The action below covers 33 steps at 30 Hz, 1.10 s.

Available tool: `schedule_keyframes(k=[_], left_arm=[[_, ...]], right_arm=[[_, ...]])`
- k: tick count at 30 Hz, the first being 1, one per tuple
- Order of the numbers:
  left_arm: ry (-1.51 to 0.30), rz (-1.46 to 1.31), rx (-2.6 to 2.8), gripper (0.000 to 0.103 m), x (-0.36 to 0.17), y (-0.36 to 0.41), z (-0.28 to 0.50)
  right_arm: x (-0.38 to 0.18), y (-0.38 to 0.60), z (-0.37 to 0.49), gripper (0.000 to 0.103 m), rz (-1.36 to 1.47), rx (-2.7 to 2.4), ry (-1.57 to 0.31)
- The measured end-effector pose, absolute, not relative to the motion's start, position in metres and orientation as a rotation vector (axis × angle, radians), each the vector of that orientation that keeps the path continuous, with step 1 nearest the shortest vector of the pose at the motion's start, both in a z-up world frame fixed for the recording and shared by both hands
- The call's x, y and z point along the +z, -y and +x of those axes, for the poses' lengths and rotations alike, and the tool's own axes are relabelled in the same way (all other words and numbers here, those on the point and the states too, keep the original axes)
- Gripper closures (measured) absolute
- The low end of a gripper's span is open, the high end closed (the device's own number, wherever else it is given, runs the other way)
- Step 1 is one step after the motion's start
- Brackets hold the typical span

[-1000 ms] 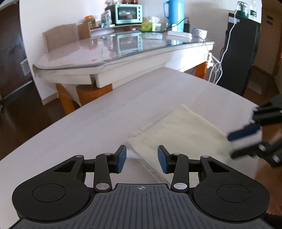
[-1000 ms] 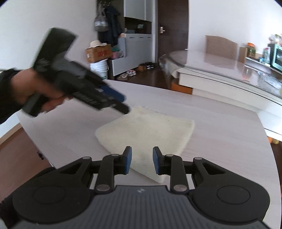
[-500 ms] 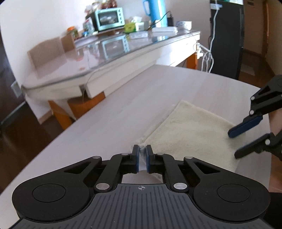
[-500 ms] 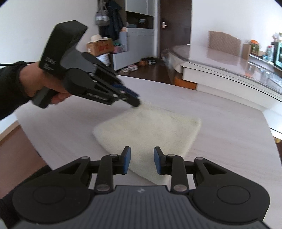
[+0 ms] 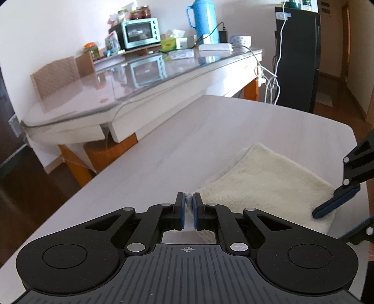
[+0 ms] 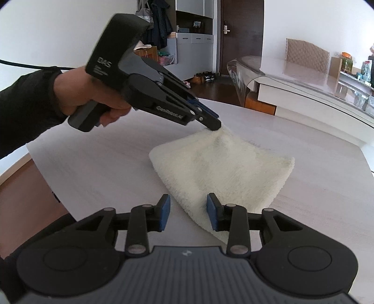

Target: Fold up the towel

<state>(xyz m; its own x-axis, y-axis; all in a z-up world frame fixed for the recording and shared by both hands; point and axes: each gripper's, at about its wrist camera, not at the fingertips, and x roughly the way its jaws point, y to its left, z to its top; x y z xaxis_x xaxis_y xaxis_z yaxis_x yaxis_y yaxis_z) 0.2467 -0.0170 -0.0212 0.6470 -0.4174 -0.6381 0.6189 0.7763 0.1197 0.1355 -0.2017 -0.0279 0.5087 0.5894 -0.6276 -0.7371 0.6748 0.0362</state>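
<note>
A cream folded towel (image 5: 264,184) lies on the pale wooden table (image 5: 187,145); it also shows in the right wrist view (image 6: 219,168). My left gripper (image 5: 188,205) is shut on the towel's near corner and lifts it a little; from the right wrist view the left gripper (image 6: 213,126) pinches the far corner, which peaks upward. My right gripper (image 6: 188,210) is open, its fingers straddling the towel's near edge just above the table. In the left wrist view the right gripper (image 5: 339,215) sits at the towel's right corner.
A glass-topped table (image 5: 131,77) with a toaster oven (image 5: 138,32), a blue jug (image 5: 203,21) and boxes stands behind. A black cabinet (image 5: 296,56) with cables is at the right. The table edge (image 6: 39,168) drops to the floor at the left.
My left gripper closed on the towel corner and raised it slightly. My right gripper moved closer to the towel's near edge and stays open.
</note>
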Motion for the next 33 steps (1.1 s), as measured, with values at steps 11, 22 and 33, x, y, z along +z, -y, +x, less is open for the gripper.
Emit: schedule_keyframes(k=[11,22,33], left_arm=[[-0.645,0.315,-0.559,0.091,-0.023,0.016,0.246],[-0.640,0.236,-0.571,0.066,-0.003,-0.012,0.178],[-0.667,0.254,-0.543,0.071,-0.013,-0.004,0.148]], right_arm=[[-0.015,0.210,0.135,0.061,-0.157,0.785,-0.651],[-0.006,0.226,0.133,0.061,-0.108,0.702,-0.617],[-0.013,0.228,0.130,0.062,-0.144,0.633,-0.607]])
